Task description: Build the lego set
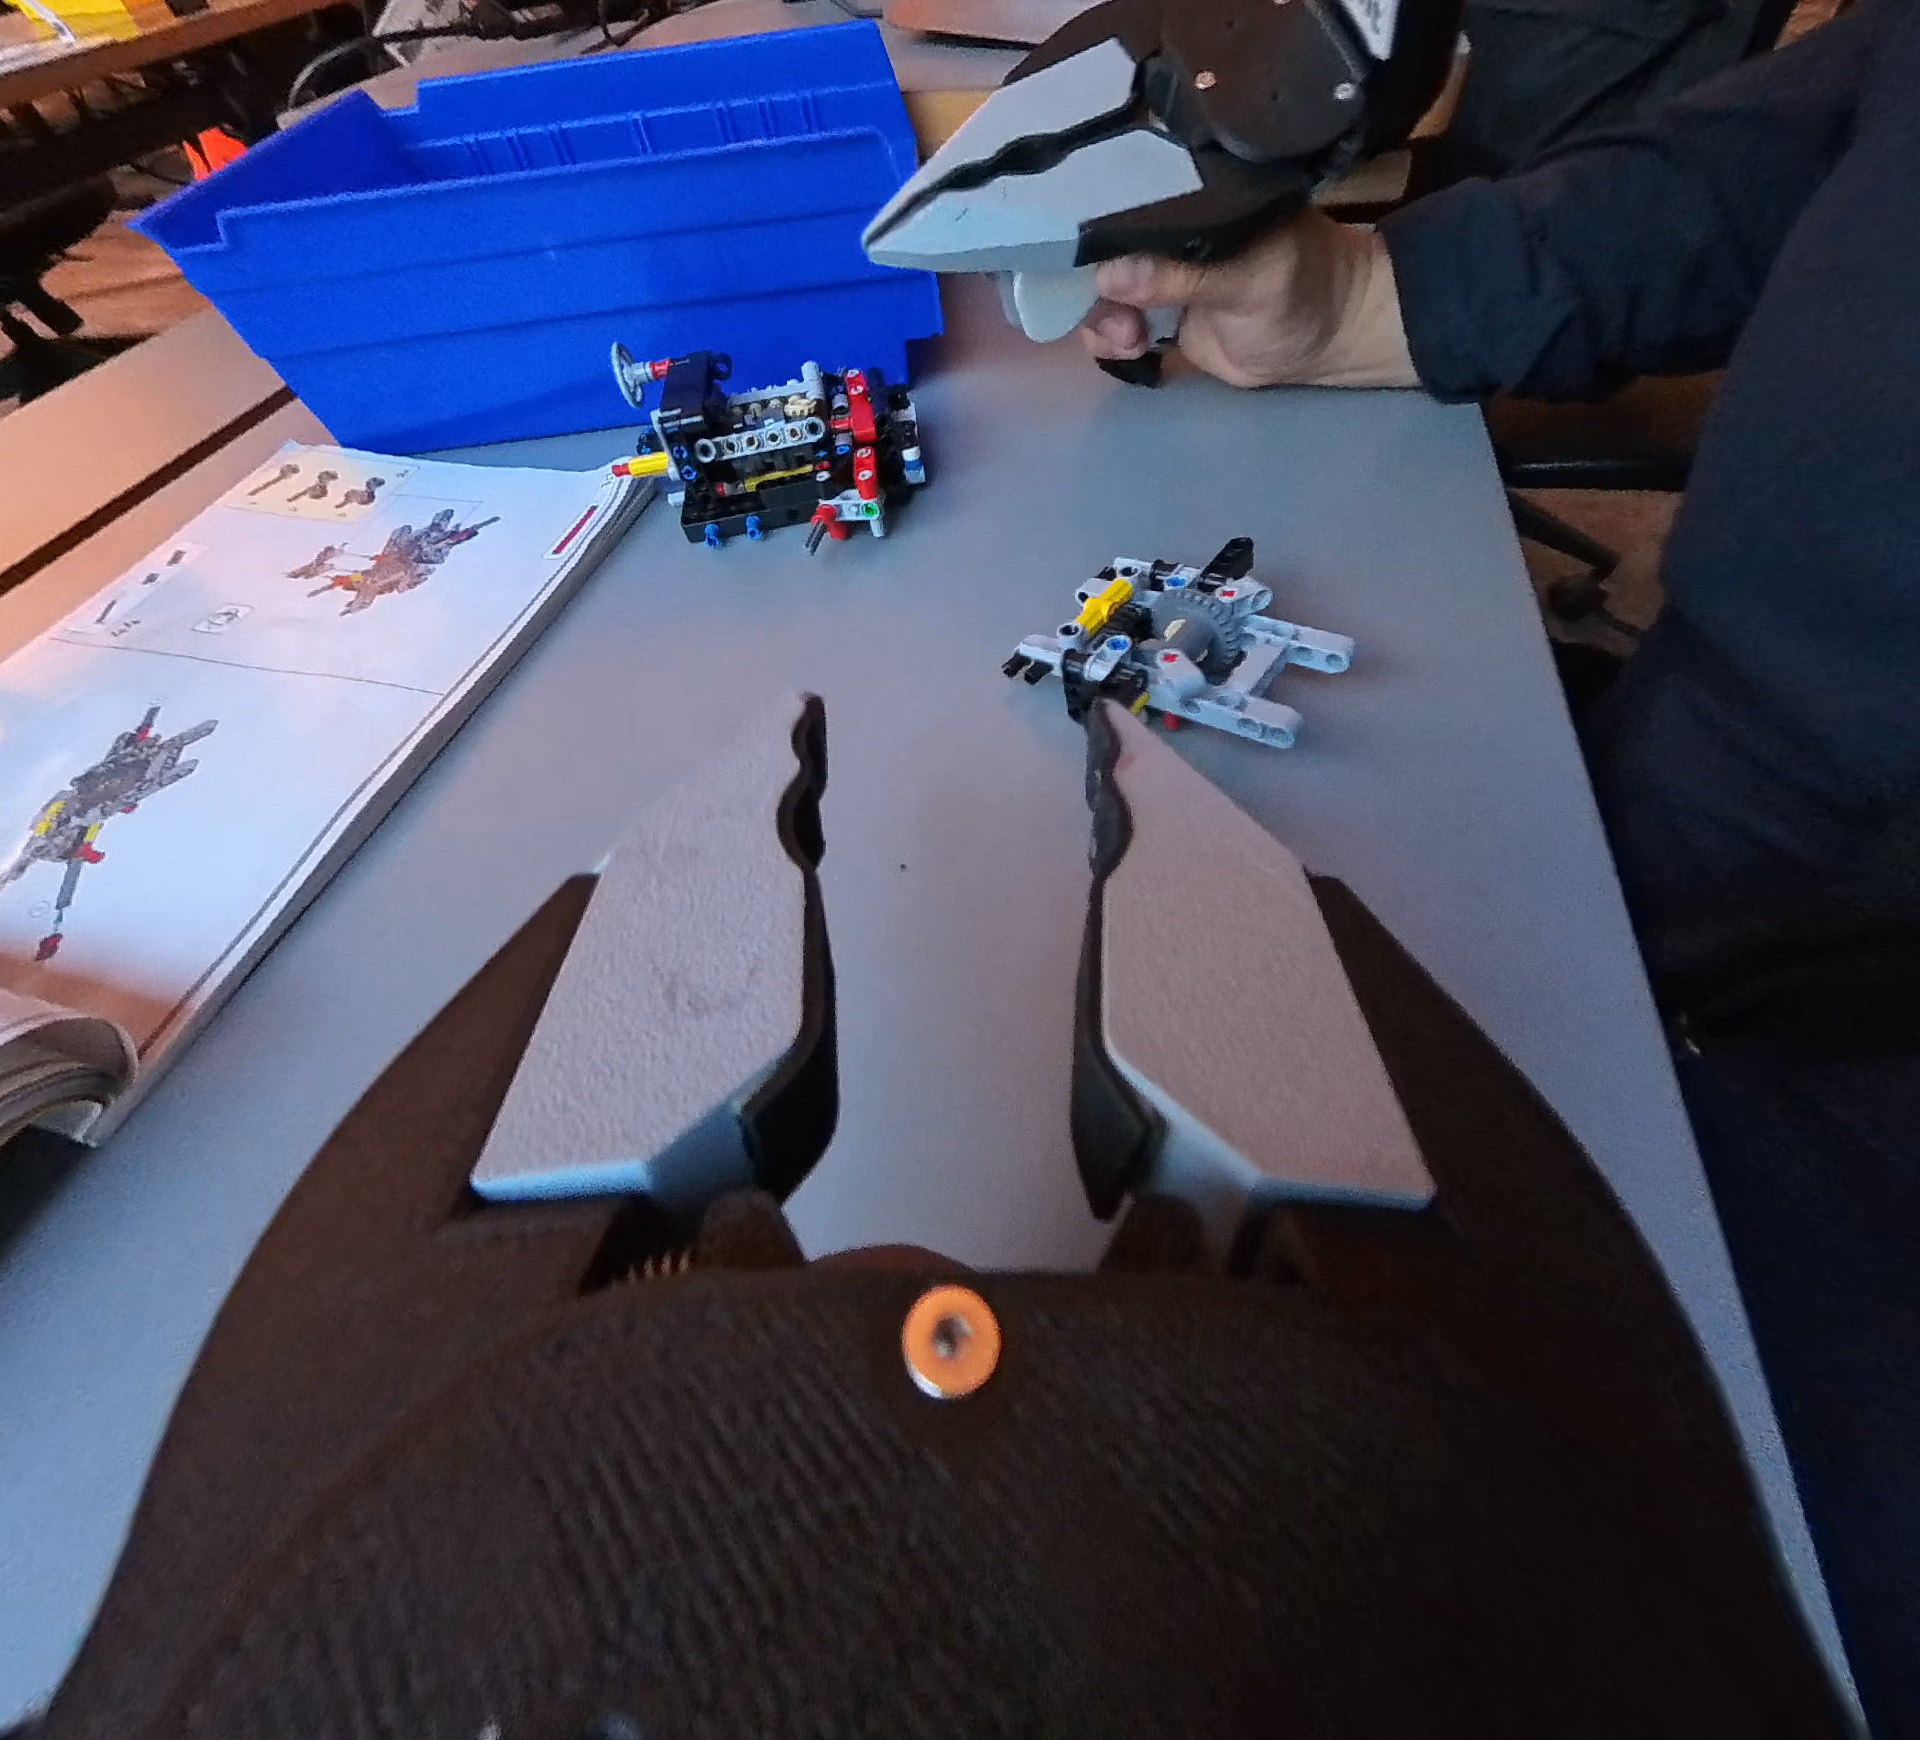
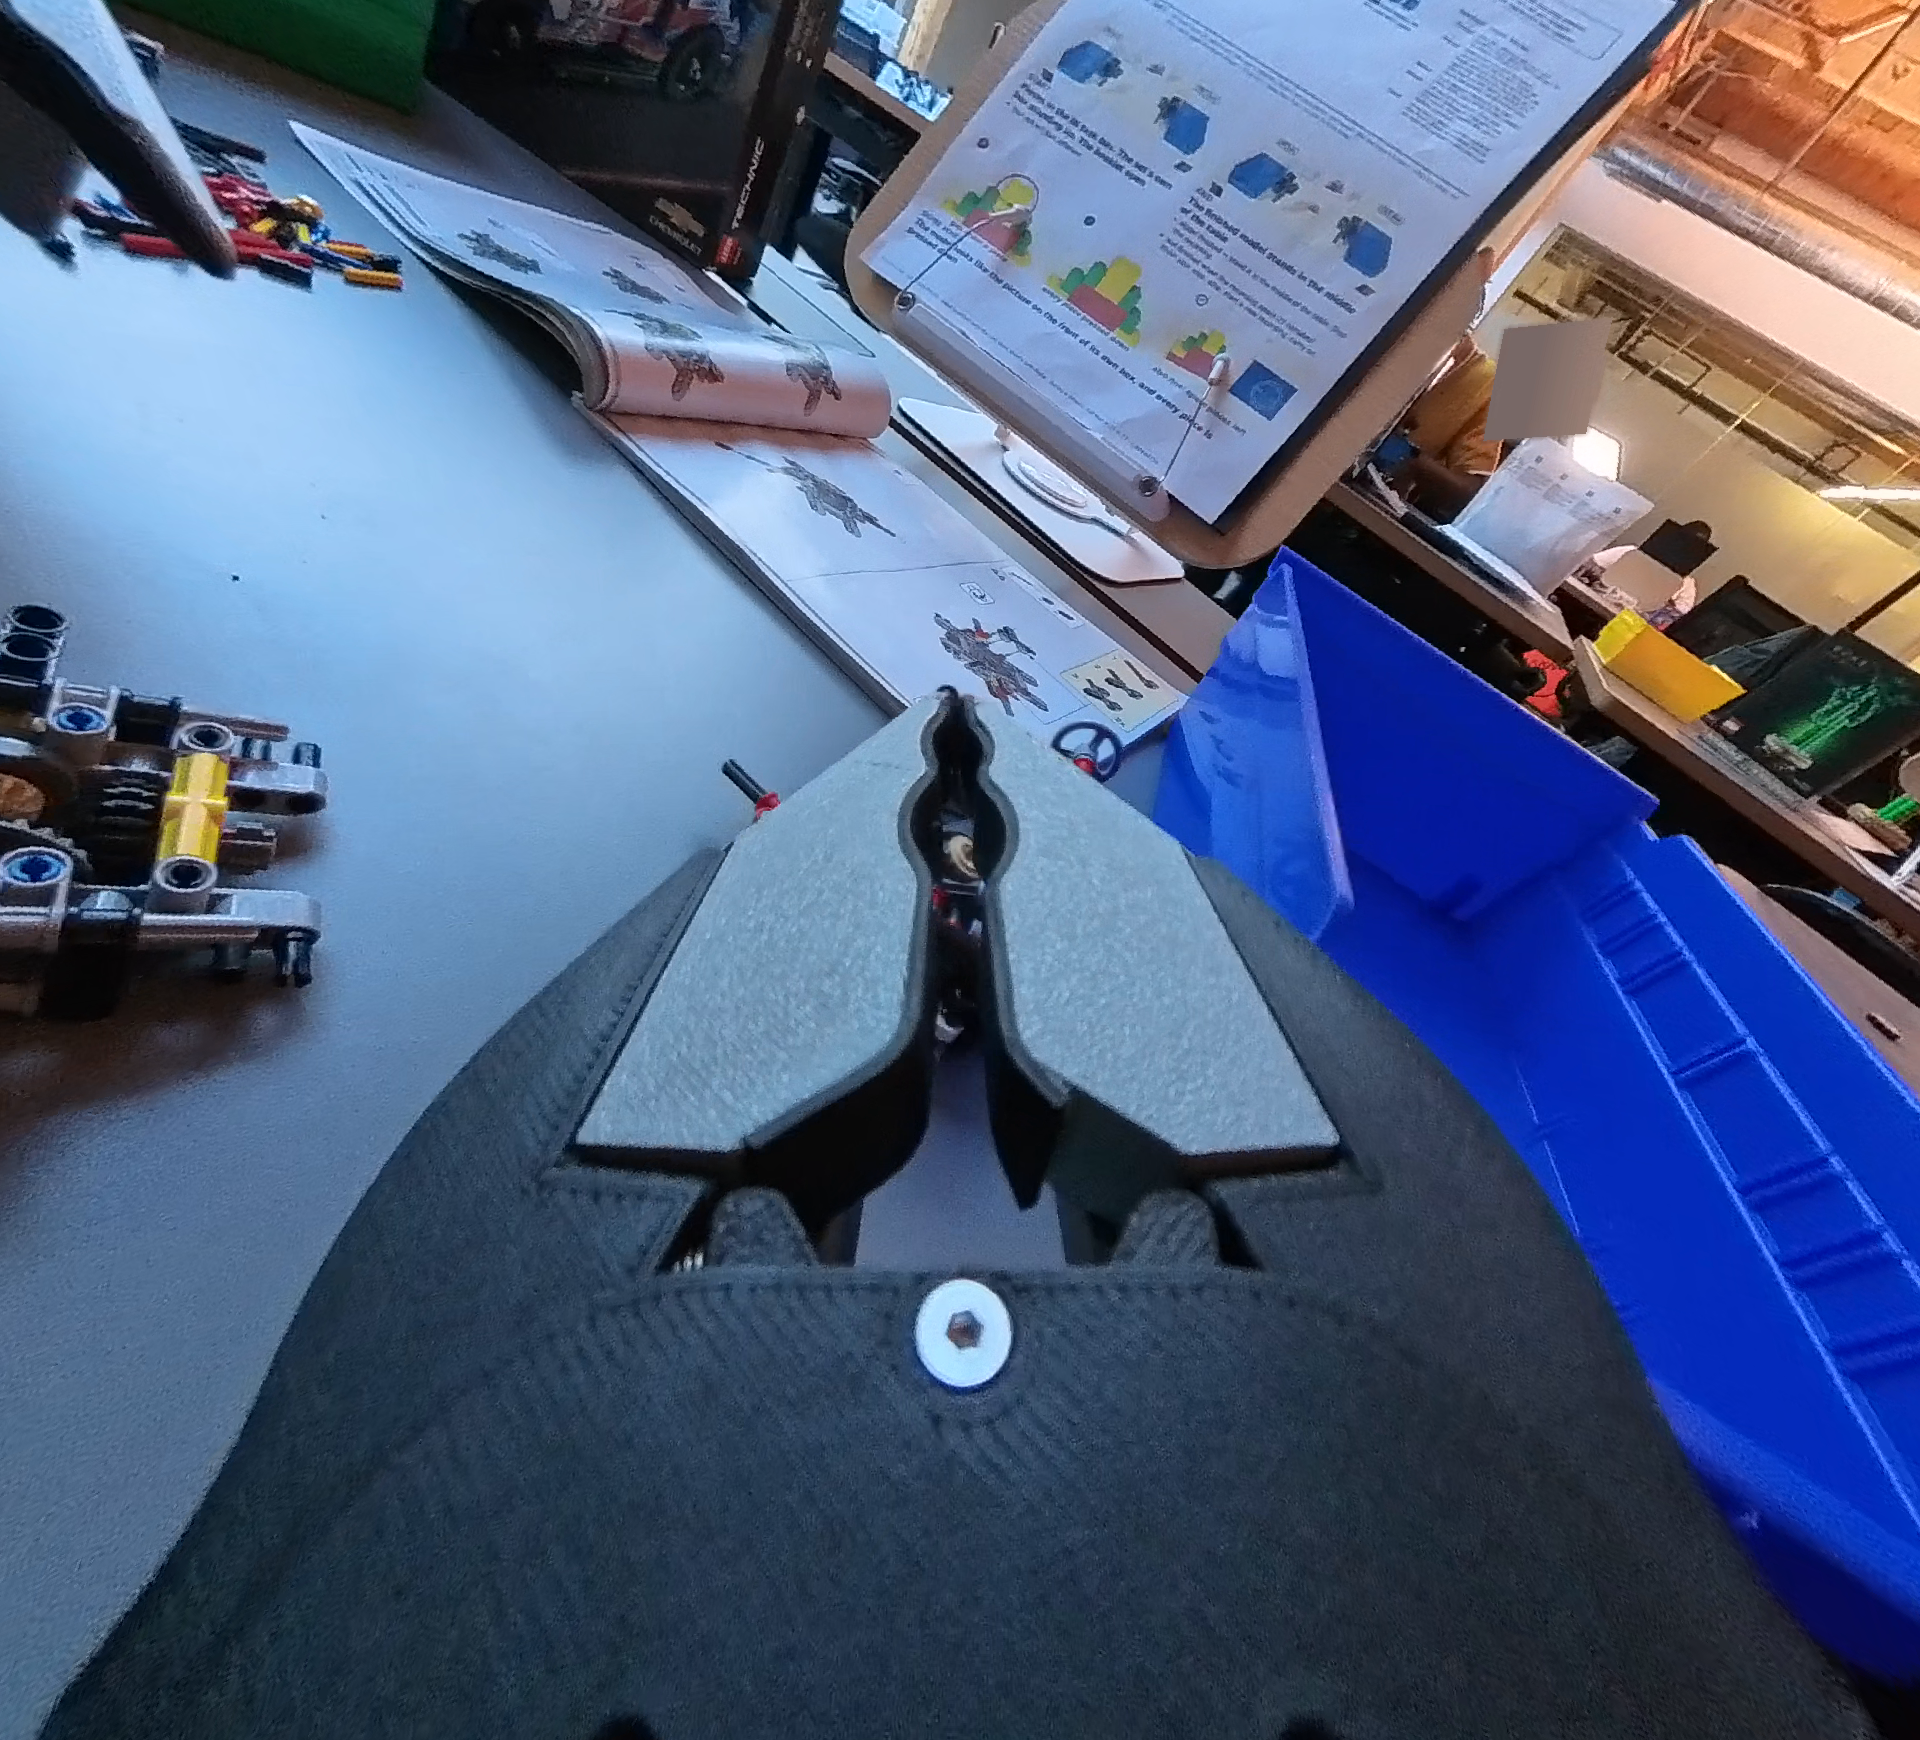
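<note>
The left claw (image 1: 951, 719) is standing released over the grey bench (image 1: 1351, 485), its two fingers well apart with only bare surface between them; the right fingertip (image 1: 1103, 734) is lying at the near edge of a small grey brick assembly with a gear (image 1: 1184, 641), though whether it is touching cannot be told. The right claw (image 2: 951, 703) is hanging clenched with nothing gripped at its tip, hovering above a larger black and red brick assembly (image 1: 790, 454) that is sitting just beside a blue bin (image 1: 561, 225); through the gap between its fingers, parts of that assembly are showing below. An open instruction booklet (image 1: 260, 651) is lying to the left, touching the larger assembly's corner, and loose small pieces (image 2: 281, 236) are scattered farther along the bench. In my judgement, the left fingertip could be nudging the small assembly sideways towards the bench edge, since it is sitting loose and light, and the clenched right claw could be knocking pins off the larger one if lowered.
</note>
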